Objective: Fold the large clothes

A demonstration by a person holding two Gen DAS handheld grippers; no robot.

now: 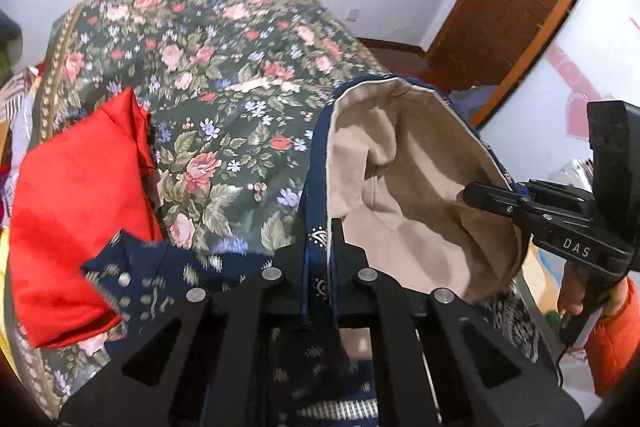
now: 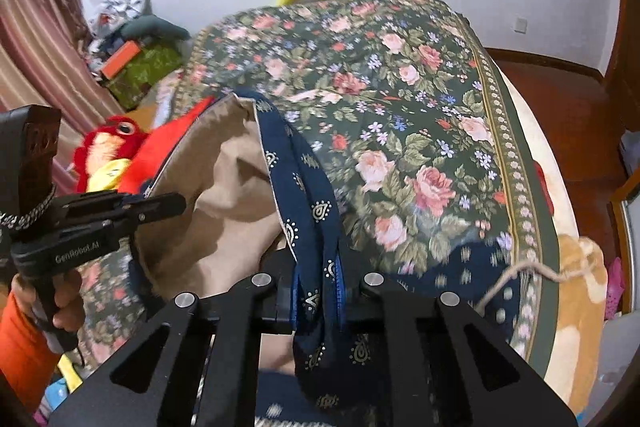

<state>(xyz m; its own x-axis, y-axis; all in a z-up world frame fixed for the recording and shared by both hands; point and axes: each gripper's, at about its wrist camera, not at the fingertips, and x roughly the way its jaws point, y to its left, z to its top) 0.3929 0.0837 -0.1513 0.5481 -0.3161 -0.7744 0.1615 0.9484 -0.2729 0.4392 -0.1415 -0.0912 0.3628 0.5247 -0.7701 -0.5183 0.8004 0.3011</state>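
A bed point(image 2: 532, 131) is shown, covered by a dark green floral spread point(image 1: 224, 75) with a patterned border. On the spread, a red cloth point(image 1: 76, 211) is seen lying at the left of the left wrist view, and part of a navy patterned garment point(image 2: 476, 267) rests on it. A tan blanket point(image 2: 584, 291) is draped at the bed's edge.

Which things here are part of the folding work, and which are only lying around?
Part of the job:
- navy patterned garment, beige lining showing
- left gripper, shut on its edge
- right gripper, shut on its edge
- floral bedspread, the work surface

Lying about:
- red cloth
- red plush toy
- cord
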